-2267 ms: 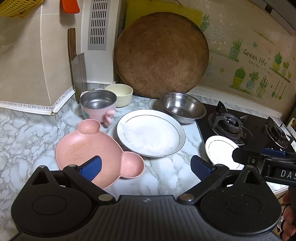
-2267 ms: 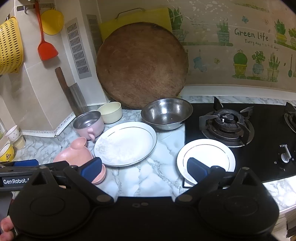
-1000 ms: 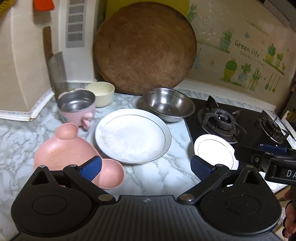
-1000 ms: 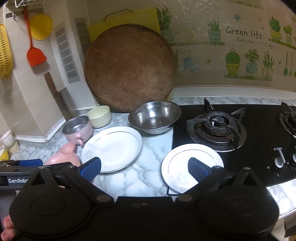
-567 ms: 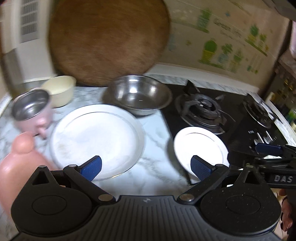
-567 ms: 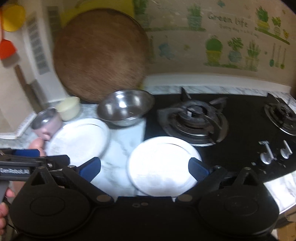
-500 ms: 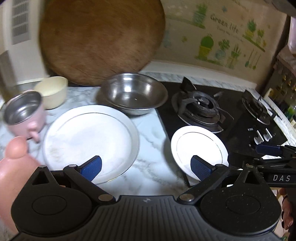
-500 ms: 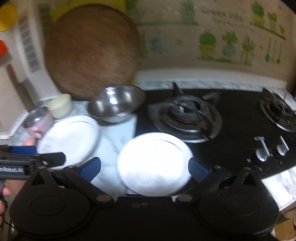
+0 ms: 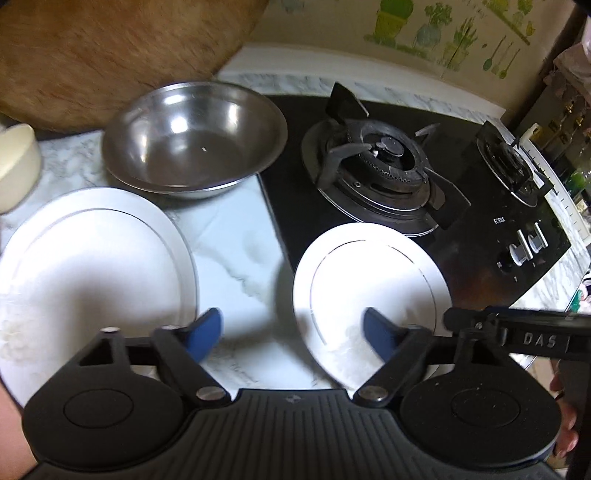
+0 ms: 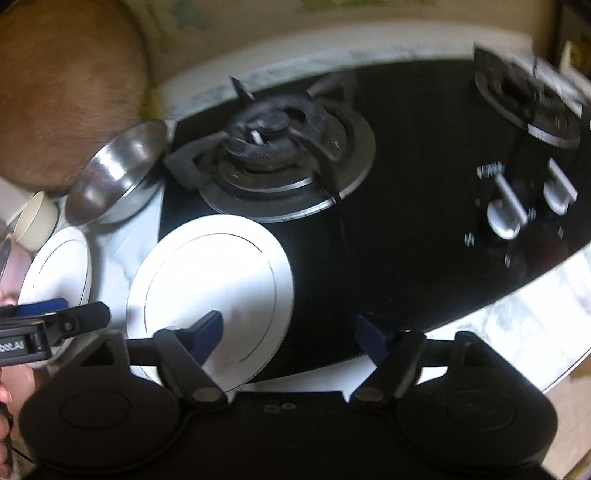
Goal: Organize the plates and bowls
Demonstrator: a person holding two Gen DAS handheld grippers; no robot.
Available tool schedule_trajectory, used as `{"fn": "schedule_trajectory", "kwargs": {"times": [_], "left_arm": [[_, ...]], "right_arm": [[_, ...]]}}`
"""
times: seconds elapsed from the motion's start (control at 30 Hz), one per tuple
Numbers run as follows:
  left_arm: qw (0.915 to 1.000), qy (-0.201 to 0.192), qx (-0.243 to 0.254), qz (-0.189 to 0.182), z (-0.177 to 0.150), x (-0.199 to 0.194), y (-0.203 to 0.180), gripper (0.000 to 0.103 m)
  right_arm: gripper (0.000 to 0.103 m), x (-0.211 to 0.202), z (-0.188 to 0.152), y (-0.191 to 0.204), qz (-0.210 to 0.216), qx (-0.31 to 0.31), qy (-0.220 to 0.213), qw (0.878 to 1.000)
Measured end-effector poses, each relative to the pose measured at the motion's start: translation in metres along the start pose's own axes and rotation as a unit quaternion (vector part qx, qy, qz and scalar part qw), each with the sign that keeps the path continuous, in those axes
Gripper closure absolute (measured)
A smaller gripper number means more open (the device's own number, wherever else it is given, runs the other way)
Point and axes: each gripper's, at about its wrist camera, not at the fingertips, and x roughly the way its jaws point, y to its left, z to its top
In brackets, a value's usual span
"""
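- In the left wrist view, the left gripper (image 9: 290, 330) fills the bottom of the frame; its jaws are closing, with only bare marble counter (image 9: 236, 251) seen between the blue pads, which press on nothing.
- At the lower right of this view the right gripper (image 9: 517, 334) comes in from the side, and the white letters "DAS" can be read on its black body.
- In the right wrist view, the right gripper (image 10: 290, 330) is at the bottom; its jaws are closing too, and no thing is held between them.
- At the lower left of that view a part of the left gripper (image 10: 55, 325) shows, with the letters "bot.AI" on it.
- The small white plate (image 9: 369, 288) lies just beyond the pads, half on the counter and half on the black gas stove (image 9: 476, 236). In the right wrist view the left pad is in front of this plate (image 10: 210, 280); I cannot tell if it touches it.
- The large white plate (image 9: 88, 266) lies at the left of the frame, apart from the small one.
- The steel bowl (image 9: 192, 134) stands behind the large plate, near it.
- A cream bowl (image 9: 14, 170) is at the left edge.
- The stove has a small white word beside its knobs (image 9: 524, 243); it is too small to read with certainty.
- The round wooden board (image 9: 110, 51) leans at the upper left, and the wall sticker with green plants (image 9: 443, 26) is at the upper right.
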Motion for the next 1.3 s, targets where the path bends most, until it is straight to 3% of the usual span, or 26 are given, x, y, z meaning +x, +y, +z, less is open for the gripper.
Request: {"fn": "schedule_trajectory", "kwargs": {"times": [0.1, 0.3, 0.6, 0.93, 1.3], "left_arm": [[0.9998, 0.018, -0.005, -0.002, 0.007, 0.014, 0.001, 0.043], [0.9992, 0.039, -0.004, -0.003, 0.011, 0.035, 0.0, 0.061], [0.9976, 0.06, -0.025, -0.02, 0.013, 0.05, 0.006, 0.072], [0.9958, 0.062, -0.046, -0.05, 0.015, 0.05, 0.013, 0.087], [0.9948, 0.051, -0.062, -0.063, 0.013, 0.048, 0.02, 0.091]], "right_arm": [[0.037, 0.006, 0.003, -0.004, 0.009, 0.012, 0.014, 1.0], [0.051, 0.017, 0.006, -0.009, 0.015, 0.025, 0.031, 0.999], [0.063, 0.02, 0.012, -0.009, 0.027, 0.028, 0.031, 0.999], [0.086, 0.023, 0.013, -0.013, 0.057, 0.046, 0.038, 0.997], [0.092, 0.021, 0.009, -0.019, 0.069, 0.058, 0.032, 0.995]]}}
